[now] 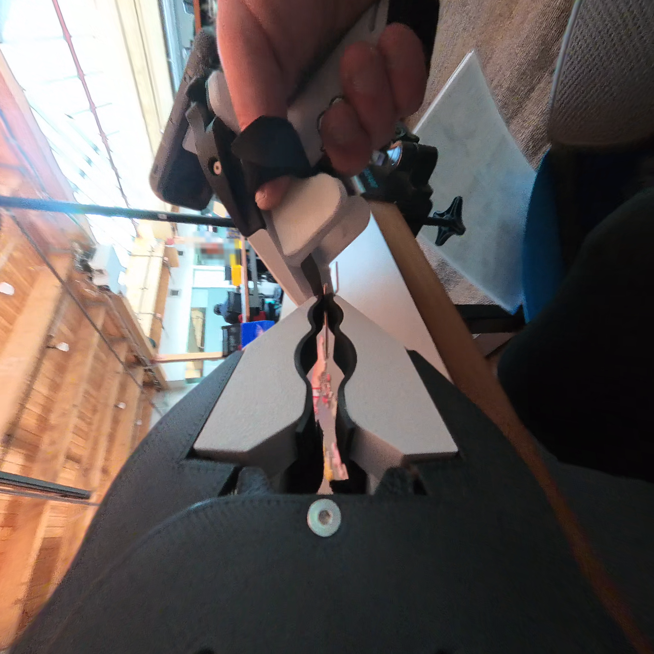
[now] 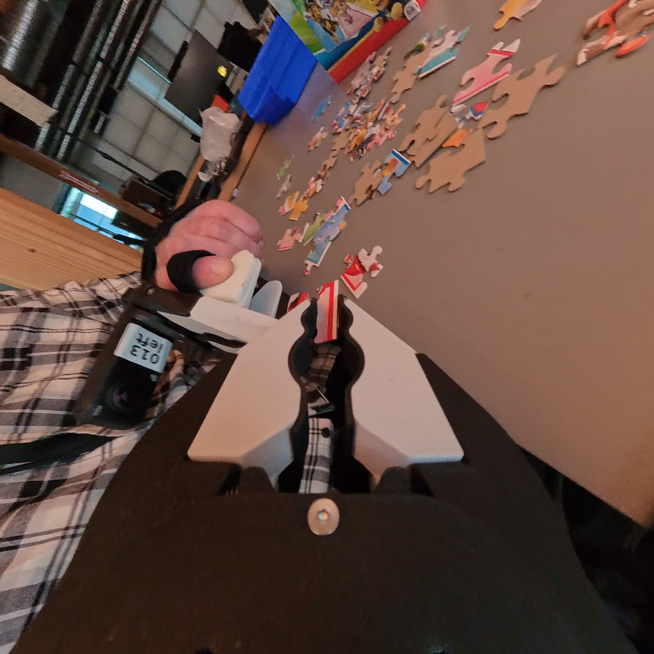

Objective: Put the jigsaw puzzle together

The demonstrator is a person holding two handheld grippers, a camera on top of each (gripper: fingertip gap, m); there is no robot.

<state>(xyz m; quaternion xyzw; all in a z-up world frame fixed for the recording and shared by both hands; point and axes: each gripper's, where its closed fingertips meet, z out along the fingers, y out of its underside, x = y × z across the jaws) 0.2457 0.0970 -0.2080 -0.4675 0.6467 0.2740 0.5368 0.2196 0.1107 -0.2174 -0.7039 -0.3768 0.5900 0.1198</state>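
— Closest to us in the left wrist view, we are looking along our left claw, and it is pinching a puzzle piece edge-on, so only a thin pink and red strip is showing between the pressed white fingers.

— And beyond it?

— We are seeing the other hand gripping the right tool, very near, tip almost meeting tip. The tabletop edge is running past on the right of the picture. No loose pieces are showing from here.

— Now the right wrist view?

— Nearest again, our right claw is clamping a red-and-white striped piece upright at its tips. The left tool, with the hand holding it, is sitting just beside it, and a sliver of red is peeking between the two.

— So we are joining those two in the air?

— We are judging so; whether they are touching, we cannot tell.

— How far along are we?

— Hardly started, we are thinking. Scattered pieces are lying loose across the tabletop, several face down showing brown card, and only a few small clusters look joined. The puzzle box and a blue bin are standing at the far end. Nearly all the sorting, flipping and fitting is remaining.
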